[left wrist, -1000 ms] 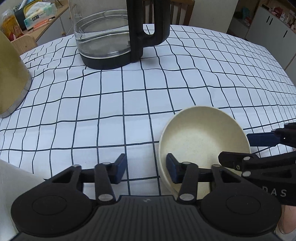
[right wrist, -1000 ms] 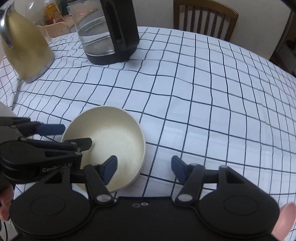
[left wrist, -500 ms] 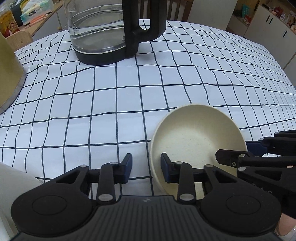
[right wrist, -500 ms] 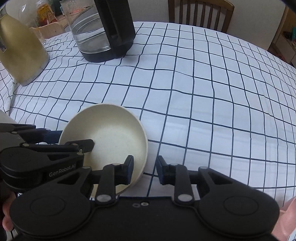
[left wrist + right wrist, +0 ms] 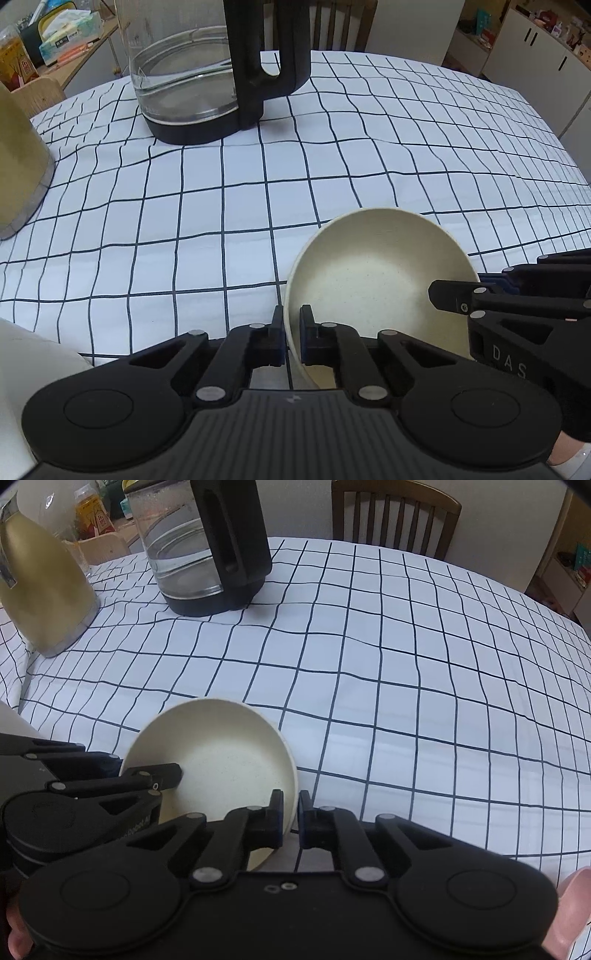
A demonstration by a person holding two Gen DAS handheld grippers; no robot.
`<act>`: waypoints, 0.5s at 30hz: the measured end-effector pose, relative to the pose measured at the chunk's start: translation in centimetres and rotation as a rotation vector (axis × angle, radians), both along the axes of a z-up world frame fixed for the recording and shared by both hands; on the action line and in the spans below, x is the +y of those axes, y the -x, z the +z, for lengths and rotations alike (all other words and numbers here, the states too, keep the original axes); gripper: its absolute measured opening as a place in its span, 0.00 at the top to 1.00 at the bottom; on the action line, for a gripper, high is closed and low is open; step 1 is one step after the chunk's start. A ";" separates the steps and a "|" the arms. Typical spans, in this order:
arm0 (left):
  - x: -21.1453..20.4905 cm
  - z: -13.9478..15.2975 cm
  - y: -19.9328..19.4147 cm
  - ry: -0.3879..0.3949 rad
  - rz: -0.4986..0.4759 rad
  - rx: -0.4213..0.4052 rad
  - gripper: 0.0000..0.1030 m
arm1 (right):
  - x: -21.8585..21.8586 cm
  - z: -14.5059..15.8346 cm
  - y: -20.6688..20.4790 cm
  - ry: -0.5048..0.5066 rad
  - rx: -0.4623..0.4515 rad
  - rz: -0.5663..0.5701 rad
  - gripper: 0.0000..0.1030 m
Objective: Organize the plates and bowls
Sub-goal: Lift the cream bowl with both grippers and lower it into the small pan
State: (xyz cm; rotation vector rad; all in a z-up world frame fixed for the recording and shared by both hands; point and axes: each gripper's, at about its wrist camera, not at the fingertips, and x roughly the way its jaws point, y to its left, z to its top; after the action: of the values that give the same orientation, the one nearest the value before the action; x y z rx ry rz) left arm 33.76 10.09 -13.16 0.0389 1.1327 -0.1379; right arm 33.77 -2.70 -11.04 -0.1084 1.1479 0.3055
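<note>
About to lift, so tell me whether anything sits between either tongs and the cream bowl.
Nothing does. The left tongs and right tongs are each shut directly on the cream bowl rim, on opposite sides.

Domestic dining area in a home. Principal evidence: a dining table (image 5: 424, 672) covered with a white cloth in a dark grid pattern. On its far side stands a wooden slat-back chair (image 5: 395, 515). On the table's far left part stand a glass electric kettle (image 5: 207, 70) with black base and handle, and a gold-coloured jug (image 5: 40, 587) beside it. Beyond the table's left edge, a shelf (image 5: 70, 44) holds tissue packs and food containers. Beyond its right edge stand white cabinets (image 5: 535, 62).
</note>
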 end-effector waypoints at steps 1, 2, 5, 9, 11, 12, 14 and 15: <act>-0.1 0.3 0.0 0.001 -0.001 -0.002 0.94 | -0.1 0.2 0.1 -0.001 -0.004 -0.001 0.93; -0.1 0.8 0.1 0.003 -0.003 -0.007 0.94 | -0.2 0.5 0.2 -0.002 -0.007 -0.001 0.93; -0.4 2.3 0.8 0.002 -0.012 -0.024 0.94 | -0.7 1.7 0.8 -0.015 -0.009 -0.018 0.93; -0.9 4.7 2.3 -0.005 -0.021 -0.047 0.94 | -1.4 3.8 1.9 -0.032 -0.025 -0.023 0.92; -1.0 6.0 3.1 0.001 -0.019 -0.052 0.94 | -1.8 5.0 2.6 -0.045 -0.032 -0.020 0.92; -1.1 6.6 3.5 0.005 -0.017 -0.054 0.94 | -2.0 5.6 3.0 -0.051 -0.034 -0.017 0.92; -1.3 7.9 4.6 0.003 -0.013 -0.065 0.94 | -2.3 6.8 3.8 -0.055 -0.046 -0.005 0.92; -1.4 8.4 5.1 0.002 -0.011 -0.070 0.94 | -2.5 7.4 4.2 -0.060 -0.052 0.000 0.92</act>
State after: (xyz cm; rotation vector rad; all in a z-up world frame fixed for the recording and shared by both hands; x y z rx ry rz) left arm 28.67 8.67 -4.73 0.0483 1.0625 -0.1464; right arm 29.55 -5.16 -3.69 -0.0633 1.0863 0.3354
